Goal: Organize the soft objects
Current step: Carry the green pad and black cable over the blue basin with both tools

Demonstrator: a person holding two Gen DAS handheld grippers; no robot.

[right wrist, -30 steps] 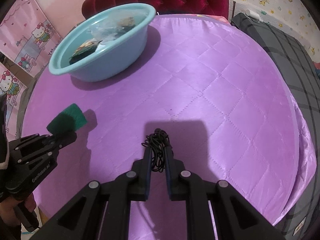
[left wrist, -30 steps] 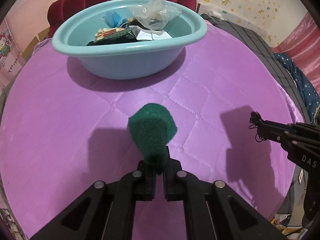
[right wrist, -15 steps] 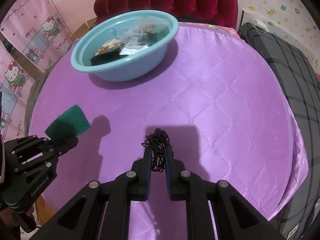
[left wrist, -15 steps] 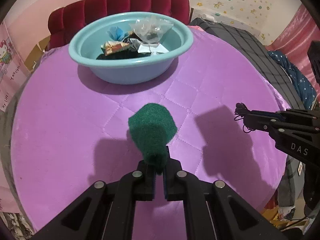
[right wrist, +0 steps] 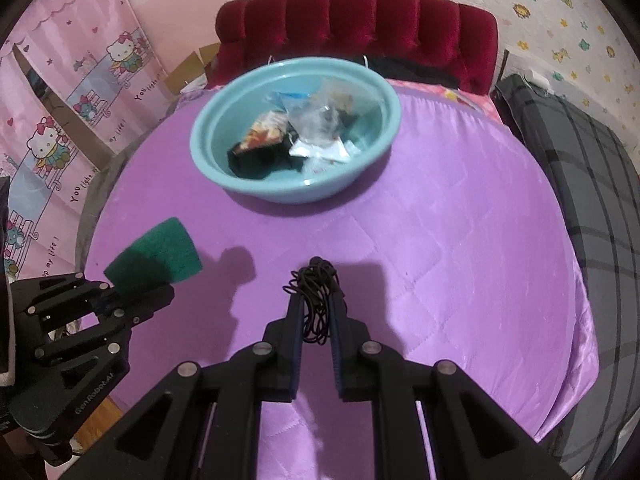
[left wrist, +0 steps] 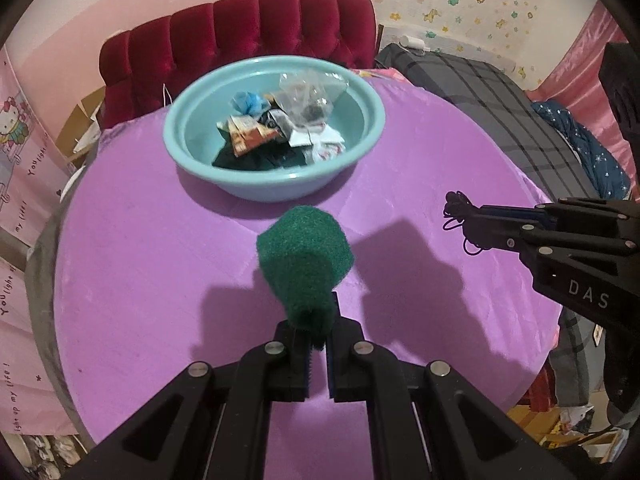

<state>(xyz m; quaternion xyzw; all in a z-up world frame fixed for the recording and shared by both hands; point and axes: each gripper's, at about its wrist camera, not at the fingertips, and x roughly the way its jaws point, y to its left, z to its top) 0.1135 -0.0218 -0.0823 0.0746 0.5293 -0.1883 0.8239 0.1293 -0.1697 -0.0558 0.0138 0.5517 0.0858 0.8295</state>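
left claw (left wrist: 311,330) grips green sponge (left wrist: 306,264) | right claw (right wrist: 316,280) grips black cord (right wrist: 314,292) | basin (left wrist: 276,190) ahead, unobstructed

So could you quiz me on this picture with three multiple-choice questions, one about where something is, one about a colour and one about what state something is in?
1. Where is the basin?
A. on the purple quilt
B. on the floor
C. on the red headboard

2. What colour is the scouring pad?
A. yellow
B. dark green
C. white

3. What is the right gripper doing?
A. standing wide open and empty
B. resting inside the basin
C. clamped shut on a bundle of black cord

Answers: 1 A, the basin sits on the purple quilt; 2 B, the pad in the left gripper is dark green; 3 C, the bundle of black cord is pinched between its fingers.
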